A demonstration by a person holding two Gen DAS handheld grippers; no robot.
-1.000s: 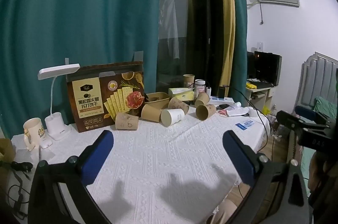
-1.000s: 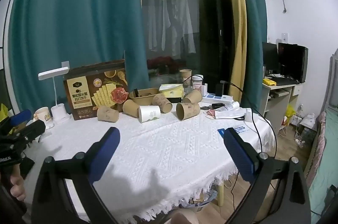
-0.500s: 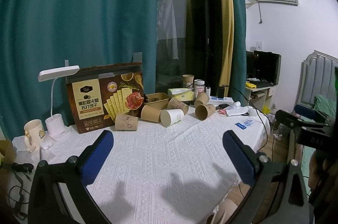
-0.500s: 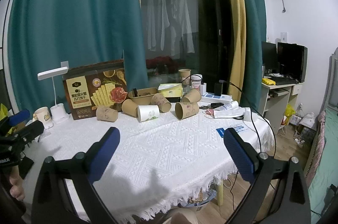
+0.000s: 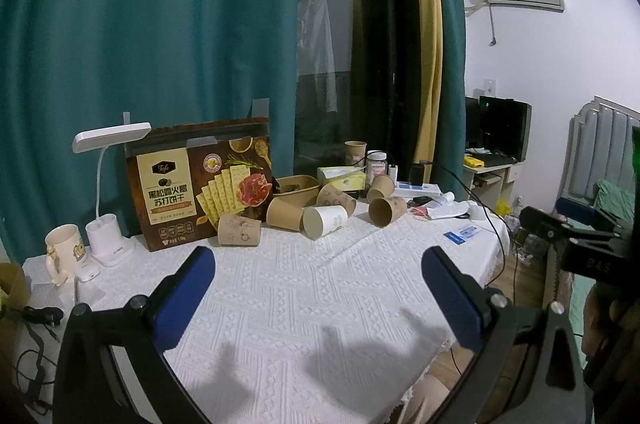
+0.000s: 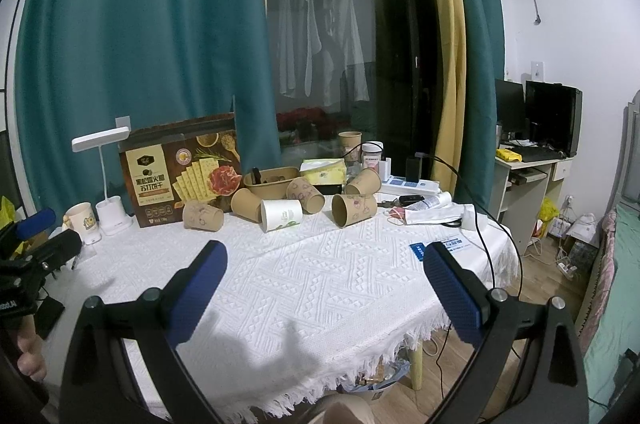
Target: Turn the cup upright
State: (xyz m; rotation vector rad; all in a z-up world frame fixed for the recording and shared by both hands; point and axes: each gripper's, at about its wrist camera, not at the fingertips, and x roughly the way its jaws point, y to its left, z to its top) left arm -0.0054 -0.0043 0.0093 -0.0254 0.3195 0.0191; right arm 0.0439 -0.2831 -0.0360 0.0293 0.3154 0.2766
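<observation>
Far beyond both fingers (image 5: 200, 276) | white cup (image 5: 324, 221) on side

Tablecloth (image 6: 320, 276): white woven cloth, raised pattern, fringed edge. Brown cups (image 6: 354, 210): matt kraft paper. Cracker box (image 5: 200, 184): glossy printed cardboard. Mug (image 5: 64, 250): glazed ceramic. Curtain (image 5: 160, 24): matt teal cloth.
</observation>
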